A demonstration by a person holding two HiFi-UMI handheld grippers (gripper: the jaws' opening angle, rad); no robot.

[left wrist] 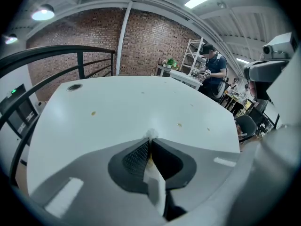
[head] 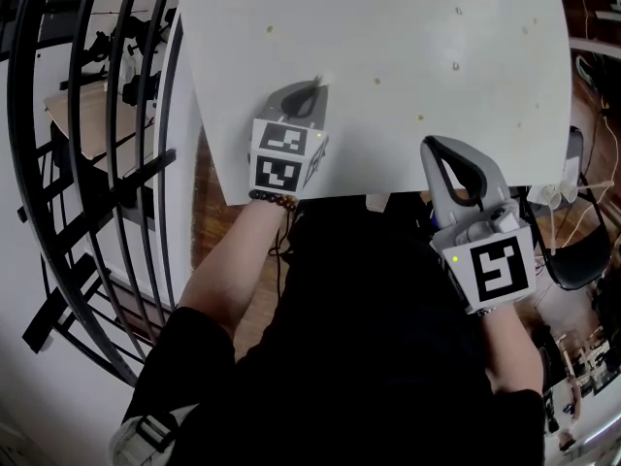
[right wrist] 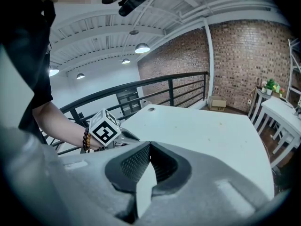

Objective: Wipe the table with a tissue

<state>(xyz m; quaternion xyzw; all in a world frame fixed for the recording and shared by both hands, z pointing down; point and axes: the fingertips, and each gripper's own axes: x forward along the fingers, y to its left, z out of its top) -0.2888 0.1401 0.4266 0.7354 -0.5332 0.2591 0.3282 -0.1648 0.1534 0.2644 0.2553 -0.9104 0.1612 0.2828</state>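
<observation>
Head view: two grippers and one white table (head: 408, 47) carrying at least six brown specks (head: 455, 66). The left gripper (head: 314, 87) points to 1 o'clock. The right gripper (head: 433, 146), at its 4 o'clock, sits at the table's near edge, jaws together and empty. Only the left gripper view shows that gripper's jaws clamped on the one tissue (left wrist: 151, 134), and a person (left wrist: 214, 69) at 1 o'clock. The right gripper view alone shows the marker cube (right wrist: 104, 128) face-on.

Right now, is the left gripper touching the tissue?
Touching. In its own view, the left gripper is shut on the tissue. The jaws are pressed together, and a white tuft pokes out past their tips.
</observation>
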